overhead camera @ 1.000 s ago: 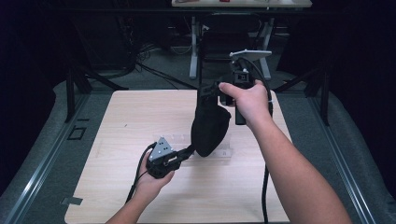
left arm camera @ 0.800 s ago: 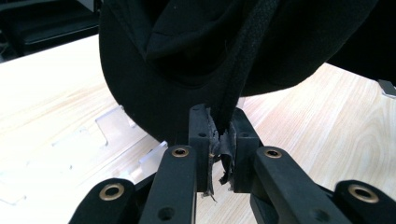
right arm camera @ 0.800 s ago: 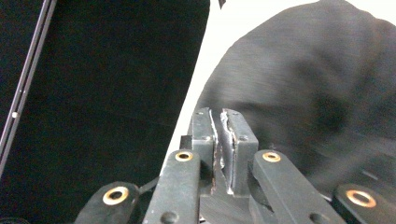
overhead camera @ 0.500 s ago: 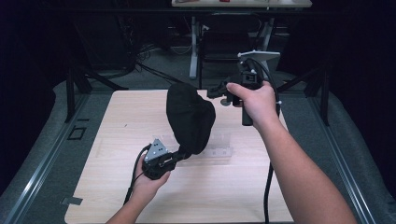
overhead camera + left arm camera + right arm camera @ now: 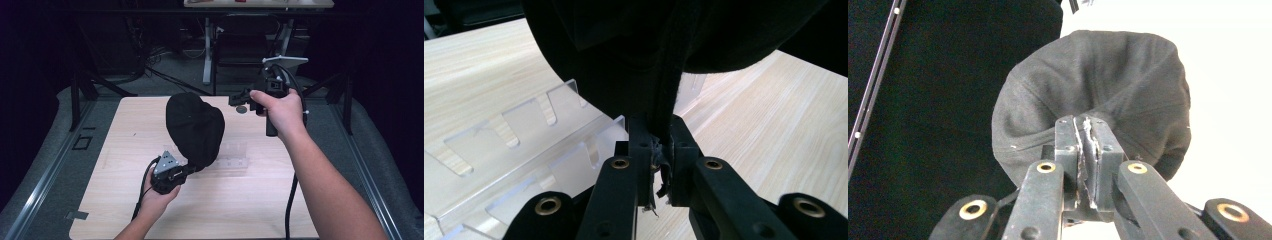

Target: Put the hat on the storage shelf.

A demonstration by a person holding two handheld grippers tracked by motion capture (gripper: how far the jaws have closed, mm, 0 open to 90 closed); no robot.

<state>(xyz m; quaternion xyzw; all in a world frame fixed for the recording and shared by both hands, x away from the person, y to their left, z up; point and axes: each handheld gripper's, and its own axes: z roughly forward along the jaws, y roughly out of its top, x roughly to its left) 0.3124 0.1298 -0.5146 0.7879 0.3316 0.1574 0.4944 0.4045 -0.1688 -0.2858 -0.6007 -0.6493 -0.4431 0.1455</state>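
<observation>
One black cap (image 5: 195, 127) pinched by left tool (image 5: 659, 150), right tool (image 5: 1087, 150) pressed together, clear rack (image 5: 232, 155) beneath.

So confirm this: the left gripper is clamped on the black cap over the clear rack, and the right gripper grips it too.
Not the right gripper: in the high view its jaws are shut on nothing, apart from the black cap. The left gripper is clamped on it over the clear rack.

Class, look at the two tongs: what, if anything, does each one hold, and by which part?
The left tongs pinch the black cap at its lower edge. The right tongs are shut and hold nothing.
</observation>
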